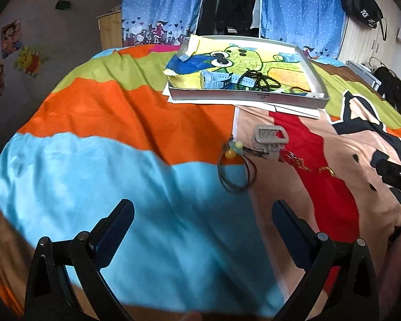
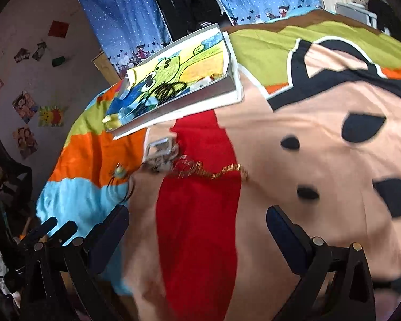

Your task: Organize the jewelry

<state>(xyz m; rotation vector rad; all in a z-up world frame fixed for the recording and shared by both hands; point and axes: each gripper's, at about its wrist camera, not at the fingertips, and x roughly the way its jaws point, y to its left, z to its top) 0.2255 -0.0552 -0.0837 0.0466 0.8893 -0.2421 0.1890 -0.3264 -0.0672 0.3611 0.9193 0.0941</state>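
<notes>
Both tools hang over the bright cartoon bedspread point(image 1: 99, 112) with their jaws spread wide and nothing between them: the left gripper point(image 1: 203, 214) sits at the bottom of its view above the light-blue patch, the right gripper point(image 2: 197, 222) at the bottom of its view above the red stripe. The shallow white box point(image 1: 254, 96), lined with a green cartoon drawing, lies in the upper middle of the left view and already holds a light-blue watch point(image 1: 216, 80) and a dark bead necklace point(image 1: 256, 80). Loose pieces are still out on the bedspread just short of the box: a grey claw hair clip point(image 1: 271, 136), a dark cord with yellow and pale beads point(image 1: 234, 165) beside it, and a thin gold chain point(image 2: 216, 172) strung across the red stripe in the middle of the right view. The job looks part done, between picks. The gold chain lies nearest ahead of the right gripper, so the likely next move is a low reach onto it and a careful pinch, since so fine a chain on soft cloth could slip the pads or drag fabric up with it.
</notes>
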